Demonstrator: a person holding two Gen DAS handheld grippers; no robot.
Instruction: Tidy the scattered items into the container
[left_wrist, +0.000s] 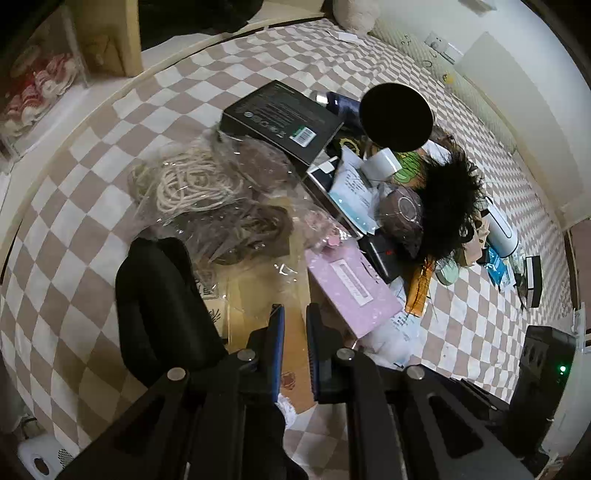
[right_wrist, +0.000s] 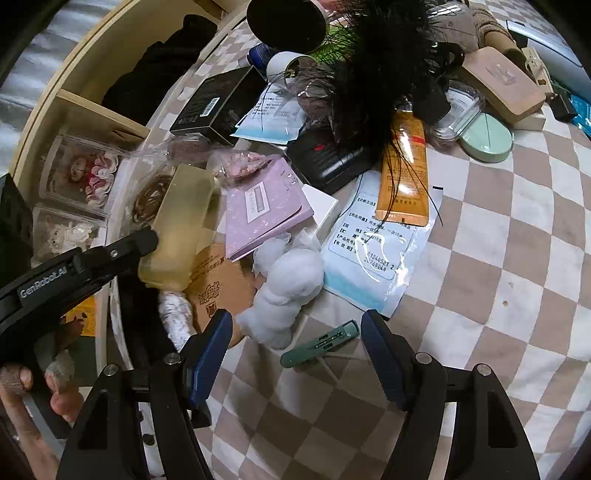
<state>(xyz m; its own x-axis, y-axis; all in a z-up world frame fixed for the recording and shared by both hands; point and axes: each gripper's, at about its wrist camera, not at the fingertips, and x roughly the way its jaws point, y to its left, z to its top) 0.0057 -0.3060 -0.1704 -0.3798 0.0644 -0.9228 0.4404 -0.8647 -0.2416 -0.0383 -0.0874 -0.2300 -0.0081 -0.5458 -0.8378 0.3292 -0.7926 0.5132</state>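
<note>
The left wrist view looks steeply down past the left tongs (left_wrist: 295, 325), whose blue pads stand close together with only a narrow slit between them. Through and beside them lies the amber haze of the translucent box (left_wrist: 258, 295), and the grip itself is hard to read here. This view alone shows a clear bag of coiled cords (left_wrist: 195, 184) left of the pile and a dark device with a green light (left_wrist: 546, 369) at the right edge. The black box (left_wrist: 284, 118), the pink booklet (left_wrist: 351, 284) and the black feathers (left_wrist: 450, 199) crowd the middle. The checkered cloth (left_wrist: 92, 221) is bare along its left side up to its curved edge.

The right wrist view settles the grip. The left tongs (right_wrist: 147, 236) are clamped on the end of the translucent box (right_wrist: 177, 229), which is tilted above brown cardboard (right_wrist: 225, 284) by the cloth's left edge. A person's fingers (right_wrist: 22, 380) show at lower left. The right tongs (right_wrist: 295, 321) stand wide apart, holding nothing, above a small green tool (right_wrist: 321, 347) and just beside a white cotton wad (right_wrist: 288, 291). The cloth (right_wrist: 498, 295) to the right and below lies open.
</note>
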